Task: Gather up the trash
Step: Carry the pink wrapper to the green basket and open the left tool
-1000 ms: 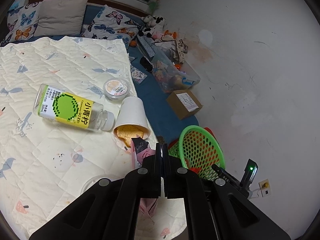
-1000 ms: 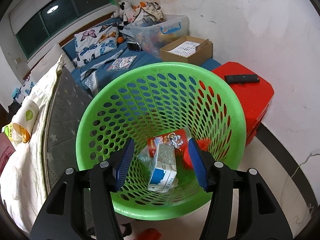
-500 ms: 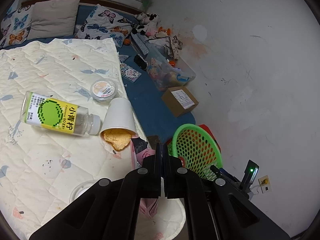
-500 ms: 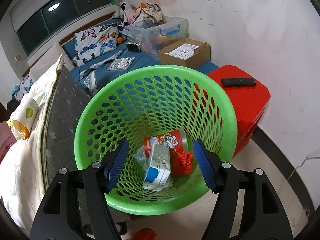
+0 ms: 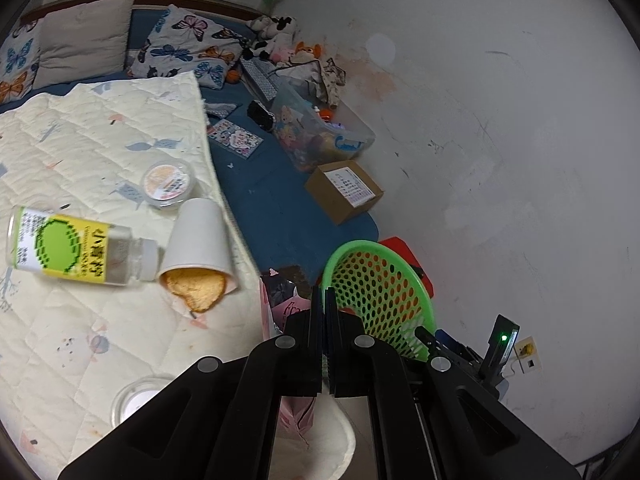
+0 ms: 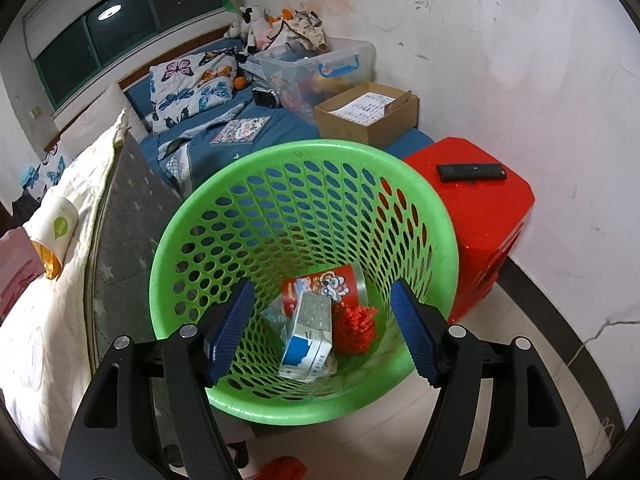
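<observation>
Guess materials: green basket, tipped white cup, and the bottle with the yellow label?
Green basket: moulded plastic, slightly glossy, a regular grid of punched holes. White cup: looks like matte paper, thin rim; could be coated. Bottle: clear plastic probably, see-through at the neck, with a printed yellow-green label; glass not ruled out.

Bottle (image 5: 70, 249) lying left of the left gripper: yellow label with green oval, Chinese characters "小青柠". Pink packet (image 5: 282, 307) by the fingers: script starting "Fra", rest hidden. Cardboard box (image 5: 345, 190) label: print too small.
</observation>
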`<action>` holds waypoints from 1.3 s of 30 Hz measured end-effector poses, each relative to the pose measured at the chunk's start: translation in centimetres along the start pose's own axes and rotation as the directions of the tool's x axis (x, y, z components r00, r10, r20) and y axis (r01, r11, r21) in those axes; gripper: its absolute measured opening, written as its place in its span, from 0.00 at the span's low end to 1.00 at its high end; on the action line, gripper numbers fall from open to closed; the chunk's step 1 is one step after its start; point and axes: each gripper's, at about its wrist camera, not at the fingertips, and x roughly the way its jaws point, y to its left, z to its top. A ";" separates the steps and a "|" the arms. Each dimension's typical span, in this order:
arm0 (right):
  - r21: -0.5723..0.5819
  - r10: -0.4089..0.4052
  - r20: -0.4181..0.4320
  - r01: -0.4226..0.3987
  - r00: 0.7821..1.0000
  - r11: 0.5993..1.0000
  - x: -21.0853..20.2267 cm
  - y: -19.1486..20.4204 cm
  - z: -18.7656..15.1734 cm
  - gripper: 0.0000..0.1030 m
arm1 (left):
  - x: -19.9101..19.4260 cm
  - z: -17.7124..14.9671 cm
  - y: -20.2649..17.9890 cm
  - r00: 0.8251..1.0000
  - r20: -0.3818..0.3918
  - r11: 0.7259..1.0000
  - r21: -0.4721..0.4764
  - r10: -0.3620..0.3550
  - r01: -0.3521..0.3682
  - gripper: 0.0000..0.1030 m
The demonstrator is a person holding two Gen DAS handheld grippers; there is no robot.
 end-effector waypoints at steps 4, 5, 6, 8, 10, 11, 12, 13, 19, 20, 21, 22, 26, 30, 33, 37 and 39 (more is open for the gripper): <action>0.005 0.011 0.005 -0.011 1.000 1.000 -0.3 -0.2 -0.2 0.69 | 1.5 0.6 -1.5 1.000 -0.023 0.999 0.025 -0.019 0.019 0.02; 0.006 0.012 0.005 -0.012 1.000 1.000 -0.4 -0.3 -0.3 0.69 | 2.1 0.7 -2.0 0.999 -0.033 0.999 0.034 -0.023 0.025 0.02; 0.008 0.013 0.004 -0.013 1.000 1.000 -0.4 -0.4 -0.4 0.69 | 2.5 0.7 -2.5 0.999 -0.040 0.999 0.042 -0.027 0.029 0.02; 0.011 0.016 0.005 -0.017 1.000 1.000 -0.6 -0.6 -0.6 0.69 | 3.6 0.9 -3.5 0.998 -0.057 0.998 0.056 -0.035 0.038 0.02; 0.014 0.022 0.007 -0.022 1.000 1.000 -0.8 -0.8 -0.7 0.69 | 5.1 1.2 -4.6 0.996 -0.082 0.996 0.076 -0.045 0.052 0.02; 0.015 0.024 0.008 -0.024 1.000 1.000 -0.9 -0.9 -0.8 0.69 | 5.6 1.2 -4.9 0.995 -0.089 0.995 0.081 -0.045 0.053 0.02; 0.016 0.025 0.009 -0.025 1.000 1.000 -1.0 -0.9 -0.9 0.69 | 6.4 1.3 -5.5 0.994 -0.099 0.995 0.090 -0.044 0.053 0.02; 0.017 0.026 0.012 -0.026 1.000 1.000 -1.2 -1.1 -1.0 0.69 | 7.3 1.5 -6.2 0.992 -0.112 0.993 0.102 -0.051 0.063 0.02; 0.033 0.028 0.023 -0.029 0.999 0.999 -2.0 -1.7 -1.6 0.69 | 11.8 1.9 -9.3 0.984 -0.172 0.984 0.161 -0.052 0.081 0.02; 0.037 0.028 0.023 -0.029 0.999 0.999 -2.1 -1.8 -1.7 0.69 | 12.6 2.0 -9.9 0.983 -0.178 0.982 0.175 -0.043 0.075 0.02; 0.040 0.029 0.023 -0.030 0.999 0.999 -2.2 -1.9 -1.8 0.69 | 13.2 2.1 -10.4 0.982 -0.184 0.980 0.180 -0.044 0.078 0.02; 0.042 0.028 0.023 -0.029 0.999 0.999 -2.2 -2.0 -1.9 0.69 | 13.9 2.1 -10.9 0.980 -0.194 0.978 0.187 -0.053 0.090 0.02; 0.063 0.026 0.020 -0.028 0.999 0.998 -2.4 -2.4 -2.4 0.69 | 16.2 2.1 -12.1 0.972 -0.227 0.973 0.204 -0.059 0.107 0.10; 0.070 0.025 0.020 -0.026 0.999 0.997 -2.8 -2.6 -2.8 0.69 | 16.7 1.5 -12.5 0.972 -0.231 0.970 0.219 -0.049 0.101 0.36; 0.065 0.029 0.026 -0.031 0.999 0.997 -3.3 -2.4 -3.0 0.69 | 15.9 1.1 -12.3 0.973 -0.225 0.967 0.235 -0.044 0.098 0.37; 0.047 0.051 0.042 -0.053 0.998 0.997 -4.2 -1.4 -3.0 0.69 | 13.5 0.7 -11.3 0.983 -0.183 0.962 0.266 -0.016 0.065 0.41; 0.032 0.063 0.050 -0.065 0.997 0.997 -4.6 -0.9 -3.0 0.69 | 12.0 0.4 -10.4 0.987 -0.163 0.962 0.269 -0.002 0.046 0.41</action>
